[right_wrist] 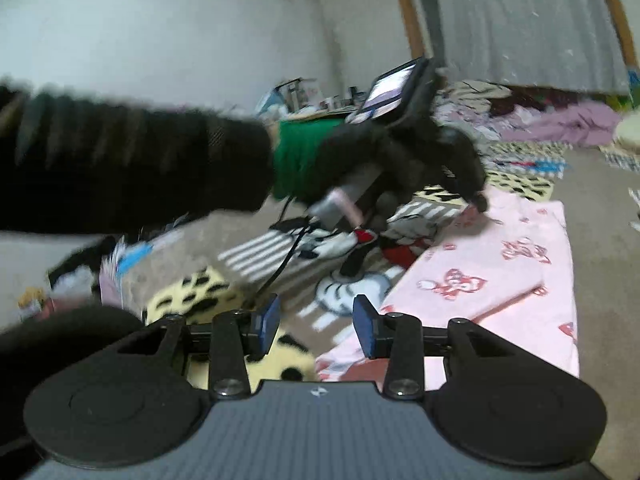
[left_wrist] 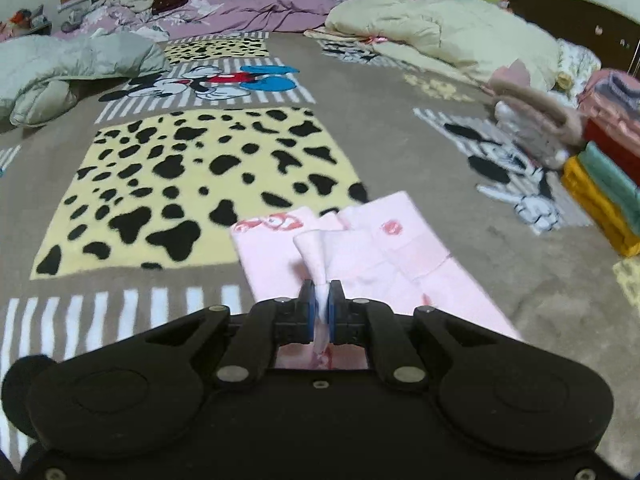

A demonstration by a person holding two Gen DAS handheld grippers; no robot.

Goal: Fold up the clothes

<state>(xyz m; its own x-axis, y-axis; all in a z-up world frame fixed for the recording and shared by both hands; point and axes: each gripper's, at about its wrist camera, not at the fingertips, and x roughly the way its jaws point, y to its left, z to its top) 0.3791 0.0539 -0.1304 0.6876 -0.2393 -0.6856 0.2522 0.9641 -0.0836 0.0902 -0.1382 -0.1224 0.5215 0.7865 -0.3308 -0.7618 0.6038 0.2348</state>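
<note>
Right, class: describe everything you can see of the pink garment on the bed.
The pink garment is pale pink, soft-looking cloth printed with red and white figures. It lies mostly flat on the patterned blanket, with visible seams and layered panels. The left gripper is shut on a pinched-up fold at its edge. The right gripper hangs open above its near corner, not holding it.

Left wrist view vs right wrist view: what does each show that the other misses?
Only the left wrist view: the left claw shut on a bunched fold of the pink garment, and a stack of folded clothes at the right edge. Only the right wrist view: the right claw open and empty, a dark sleeve reaching across, and a tilted screen behind it. Both: the pink garment lying on the patterned blanket.
</note>
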